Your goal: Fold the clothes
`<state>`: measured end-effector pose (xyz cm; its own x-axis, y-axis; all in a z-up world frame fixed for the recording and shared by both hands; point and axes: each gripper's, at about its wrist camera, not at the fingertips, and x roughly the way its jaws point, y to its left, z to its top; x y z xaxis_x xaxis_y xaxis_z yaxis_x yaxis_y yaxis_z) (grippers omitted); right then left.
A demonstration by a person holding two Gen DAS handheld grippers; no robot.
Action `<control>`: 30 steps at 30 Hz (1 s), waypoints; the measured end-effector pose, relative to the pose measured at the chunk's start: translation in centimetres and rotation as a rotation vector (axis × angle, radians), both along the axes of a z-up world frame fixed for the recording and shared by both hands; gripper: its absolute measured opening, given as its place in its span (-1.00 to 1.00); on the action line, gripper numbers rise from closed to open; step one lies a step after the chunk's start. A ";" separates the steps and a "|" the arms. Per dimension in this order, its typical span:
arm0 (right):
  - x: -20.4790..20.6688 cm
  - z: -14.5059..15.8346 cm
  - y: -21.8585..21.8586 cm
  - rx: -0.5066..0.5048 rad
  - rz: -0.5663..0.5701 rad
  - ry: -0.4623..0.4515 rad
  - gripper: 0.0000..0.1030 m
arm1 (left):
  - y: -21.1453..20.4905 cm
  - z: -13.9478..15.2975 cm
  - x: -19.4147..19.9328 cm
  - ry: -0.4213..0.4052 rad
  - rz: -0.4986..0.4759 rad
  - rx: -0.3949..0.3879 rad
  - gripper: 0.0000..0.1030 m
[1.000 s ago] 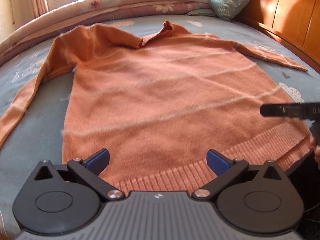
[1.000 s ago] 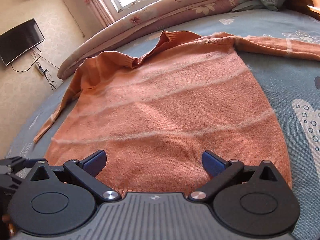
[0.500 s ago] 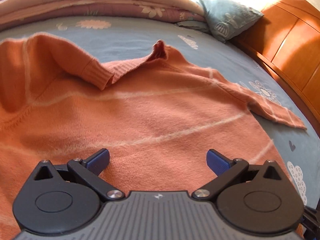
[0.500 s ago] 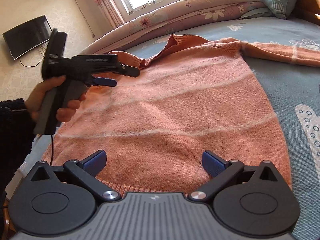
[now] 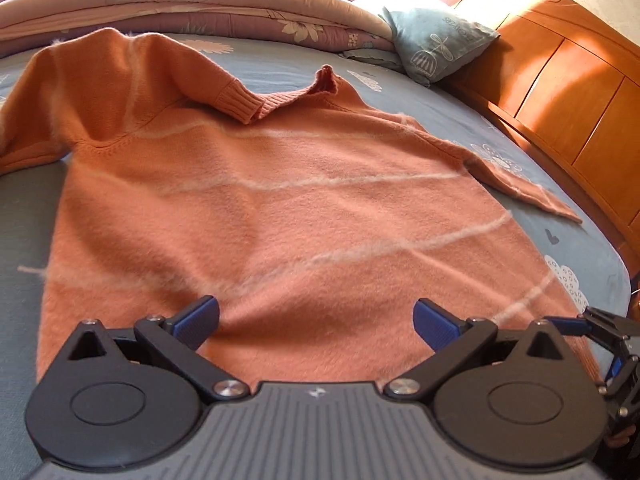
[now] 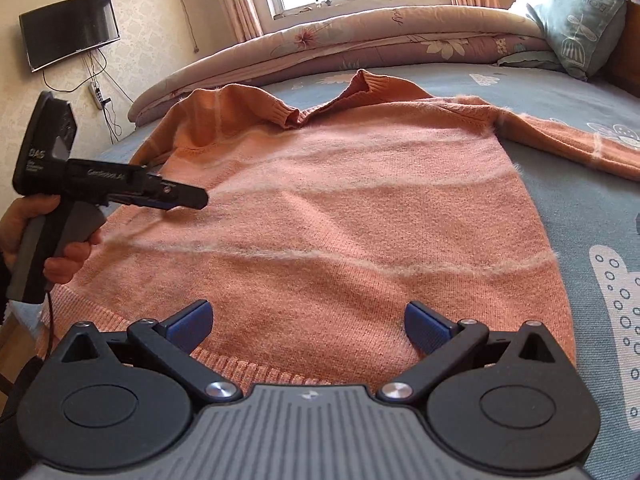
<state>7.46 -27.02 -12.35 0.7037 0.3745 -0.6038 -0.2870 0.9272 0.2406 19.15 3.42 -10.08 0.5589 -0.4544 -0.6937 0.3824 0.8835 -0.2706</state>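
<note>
An orange knit sweater [image 5: 280, 208] with pale stripes lies flat on the bed, collar [image 5: 296, 94] far, ribbed hem near; it also shows in the right wrist view [image 6: 340, 224]. One sleeve [image 5: 516, 184] stretches right, the other [image 5: 24, 120] left. My left gripper [image 5: 316, 318] is open and empty above the sweater's lower body; it appears at the left in the right wrist view [image 6: 168, 196]. My right gripper [image 6: 306, 322] is open and empty over the hem [image 6: 256, 368], and shows at the right edge of the left wrist view [image 5: 600, 332].
The bed has a grey-blue patterned sheet [image 6: 592, 240]. A rolled floral quilt [image 5: 200, 12] and a blue pillow [image 5: 436, 48] lie at the far side. A wooden headboard [image 5: 568, 92] runs along the right. A wall TV [image 6: 68, 32] hangs left.
My left gripper rose from the hem and moved forward over the sweater body, then eased back slightly and lower. My right gripper stayed near the hem. Both stayed open.
</note>
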 end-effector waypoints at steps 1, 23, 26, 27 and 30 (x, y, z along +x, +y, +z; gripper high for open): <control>0.0 0.0 0.1 -0.006 -0.003 0.000 1.00 | 0.7 0.0 -0.5 0.008 0.015 0.008 0.99; 0.0 -0.2 0.7 -0.049 0.000 -0.017 1.00 | 4.3 0.5 3.7 -0.071 0.184 0.153 0.99; 0.0 -0.3 0.9 -0.057 -0.005 -0.025 1.00 | 3.8 1.8 2.9 -0.084 0.164 0.159 0.99; 0.0 -0.3 1.0 -0.064 -0.005 -0.027 1.00 | 3.5 2.2 2.7 -0.092 0.147 0.148 0.99; -0.1 -0.4 1.4 -0.094 -0.004 -0.033 1.00 | 1.7 2.7 2.4 -0.100 0.095 0.113 0.99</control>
